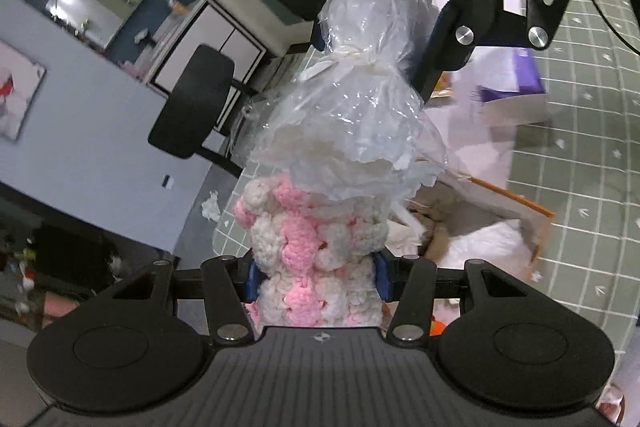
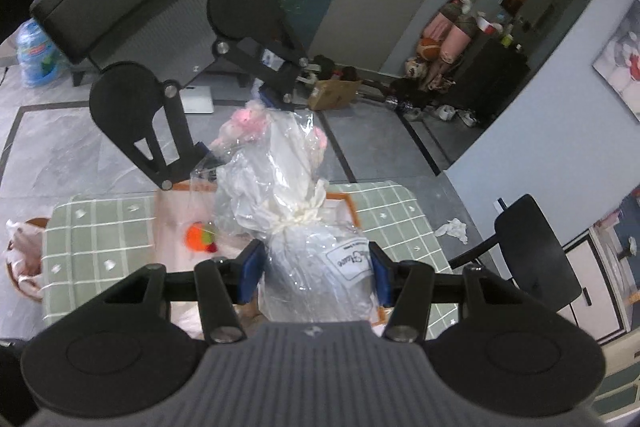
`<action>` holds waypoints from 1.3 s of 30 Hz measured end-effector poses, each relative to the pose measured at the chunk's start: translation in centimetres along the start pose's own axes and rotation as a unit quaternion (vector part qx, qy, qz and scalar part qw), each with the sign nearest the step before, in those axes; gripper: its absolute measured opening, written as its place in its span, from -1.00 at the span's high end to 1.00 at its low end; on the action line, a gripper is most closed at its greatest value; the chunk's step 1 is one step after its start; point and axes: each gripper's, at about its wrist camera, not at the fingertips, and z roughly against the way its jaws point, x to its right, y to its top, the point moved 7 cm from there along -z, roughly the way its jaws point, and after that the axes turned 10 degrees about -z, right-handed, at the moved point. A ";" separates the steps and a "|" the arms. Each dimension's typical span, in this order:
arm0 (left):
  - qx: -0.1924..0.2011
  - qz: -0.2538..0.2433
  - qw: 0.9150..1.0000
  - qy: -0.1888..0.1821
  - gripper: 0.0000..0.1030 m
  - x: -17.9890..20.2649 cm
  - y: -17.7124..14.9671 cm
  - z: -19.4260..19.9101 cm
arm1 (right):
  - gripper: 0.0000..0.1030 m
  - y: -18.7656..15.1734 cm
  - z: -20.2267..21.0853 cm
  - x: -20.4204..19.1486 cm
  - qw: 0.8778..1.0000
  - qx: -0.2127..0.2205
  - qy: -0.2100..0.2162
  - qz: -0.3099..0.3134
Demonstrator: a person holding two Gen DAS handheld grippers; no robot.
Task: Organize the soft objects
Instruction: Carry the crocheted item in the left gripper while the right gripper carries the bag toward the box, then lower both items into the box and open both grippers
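A pink and white crochet toy (image 1: 316,247) sticks out of a clear plastic bag (image 1: 352,115) tied with a white cord. Both are held in the air between my two grippers. My left gripper (image 1: 316,277) is shut on the crochet end. My right gripper (image 2: 316,269) is shut on the bag's labelled end (image 2: 320,267). In the right wrist view the pink toy (image 2: 248,121) shows at the far end, with the left gripper (image 2: 232,123) around it. In the left wrist view the right gripper (image 1: 380,27) grips the bag's top.
A green checked tablecloth (image 1: 592,147) covers the table below. An orange-rimmed box (image 1: 536,223) holds white and tan soft things. A purple box (image 1: 516,79) lies beyond. A black chair (image 1: 192,103) stands beside the table. An orange toy (image 2: 198,237) lies on the table.
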 end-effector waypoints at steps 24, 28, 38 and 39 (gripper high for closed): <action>-0.097 0.025 0.994 -0.034 -0.16 -1.4 -4.1 -15.5 | -0.05 -6.0 -19.8 3.9 0.994 -0.103 -0.027 -0.031; -0.102 0.011 0.994 -0.033 -0.17 -1.0 -4.1 -16.2 | -0.06 -6.9 -21.0 4.0 0.993 -0.115 -0.030 -0.023; -0.113 0.002 0.993 -0.035 -0.20 -0.2 -4.1 -17.9 | -0.06 -8.8 -24.0 4.2 0.991 -0.131 -0.025 -0.028; -0.114 0.002 0.993 -0.035 -0.21 -0.2 -4.1 -18.1 | -0.06 -8.9 -24.2 4.2 0.991 -0.131 -0.025 -0.028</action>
